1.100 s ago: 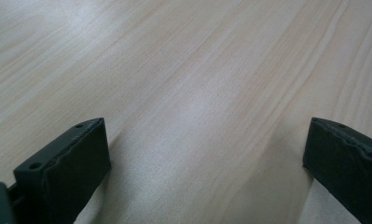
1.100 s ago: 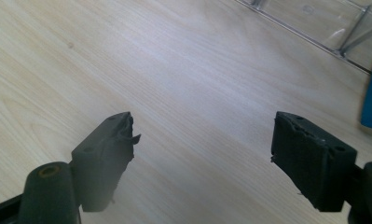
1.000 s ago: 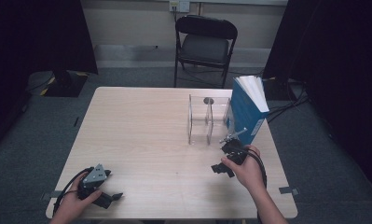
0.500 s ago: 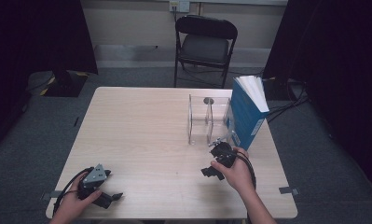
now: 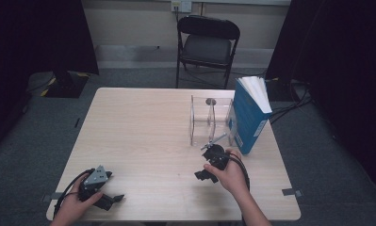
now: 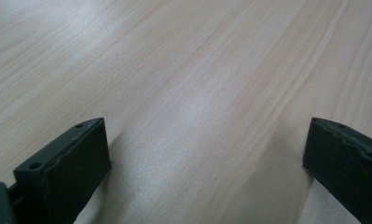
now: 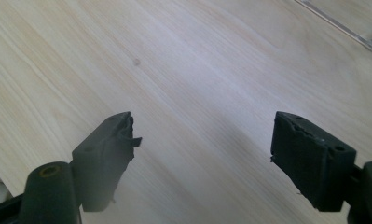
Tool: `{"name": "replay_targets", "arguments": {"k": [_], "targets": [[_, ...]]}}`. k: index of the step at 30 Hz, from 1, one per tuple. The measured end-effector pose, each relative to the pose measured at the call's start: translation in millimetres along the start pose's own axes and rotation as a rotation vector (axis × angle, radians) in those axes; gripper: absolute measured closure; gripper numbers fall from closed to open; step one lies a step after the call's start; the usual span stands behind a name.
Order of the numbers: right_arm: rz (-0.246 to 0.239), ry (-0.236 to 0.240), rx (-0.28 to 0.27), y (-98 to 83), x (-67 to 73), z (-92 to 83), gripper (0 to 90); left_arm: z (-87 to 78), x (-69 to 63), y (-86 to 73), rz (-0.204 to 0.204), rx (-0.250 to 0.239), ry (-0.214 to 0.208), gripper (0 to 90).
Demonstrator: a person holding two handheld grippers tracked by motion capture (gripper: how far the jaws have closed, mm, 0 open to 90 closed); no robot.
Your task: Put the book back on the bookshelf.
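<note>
A blue book (image 5: 248,117) stands upright at the right side of the light wooden table (image 5: 143,132), leaning against a clear acrylic stand (image 5: 209,120). My right gripper (image 5: 202,175) sits low over the table in front of the stand, held by a hand; its jaws are wide apart with bare wood between them (image 7: 202,140). My left gripper (image 5: 111,199) rests near the table's front left corner, a grey three-cornered plate on top. Its jaws are open too, with nothing but table surface between them (image 6: 207,154).
A black folding chair (image 5: 208,44) stands behind the table's far edge. Cables lie on the grey floor at the right. Dark curtains hang at both sides.
My right gripper has moved left and toward the table's front, away from the book. The left gripper has stayed where it was.
</note>
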State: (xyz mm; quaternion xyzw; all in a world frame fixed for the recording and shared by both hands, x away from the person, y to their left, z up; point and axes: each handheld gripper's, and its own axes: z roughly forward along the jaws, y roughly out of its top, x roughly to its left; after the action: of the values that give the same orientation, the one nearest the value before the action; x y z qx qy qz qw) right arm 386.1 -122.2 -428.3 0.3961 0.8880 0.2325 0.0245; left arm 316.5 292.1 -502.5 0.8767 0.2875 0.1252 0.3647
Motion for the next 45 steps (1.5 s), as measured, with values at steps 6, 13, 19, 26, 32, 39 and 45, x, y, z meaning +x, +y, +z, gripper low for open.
{"name": "replay_targets", "arguments": {"k": [6, 13, 19, 26, 32, 39, 45], "targets": [[-0.037, 0.007, -0.001, 6.2, 8.0, 6.3, 20.5, 0.0, 0.0, 0.0, 0.000, 0.000, 0.000, 0.0], [-0.063, 0.021, 0.000, 12.4, 17.7, 13.1, 20.3, 0.0, 0.0, 0.0, 0.000, 0.000, 0.000, 0.0], [-0.081, 0.038, -0.009, 16.0, 24.7, 21.4, 20.2, 0.0, 0.0, 0.0, 0.000, 0.000, 0.000, 0.0], [-0.101, 0.054, 0.000, 20.4, 33.1, 33.4, 20.2, 0.0, 0.0, 0.0, 0.000, 0.000, 0.000, 0.0], [-0.119, 0.064, -0.003, 25.3, 40.6, 39.9, 20.2, 0.0, 0.0, 0.0, 0.000, 0.000, 0.000, 0.0], [-0.137, 0.078, -0.005, 28.4, 48.8, 47.8, 20.2, -0.3, -0.8, -0.3, -0.008, -0.002, 0.002, 0.0], [-0.154, 0.095, -0.007, 29.5, 55.8, 56.9, 20.3, -0.7, -0.4, -0.7, 0.000, 0.009, -0.007, 0.0]]}}
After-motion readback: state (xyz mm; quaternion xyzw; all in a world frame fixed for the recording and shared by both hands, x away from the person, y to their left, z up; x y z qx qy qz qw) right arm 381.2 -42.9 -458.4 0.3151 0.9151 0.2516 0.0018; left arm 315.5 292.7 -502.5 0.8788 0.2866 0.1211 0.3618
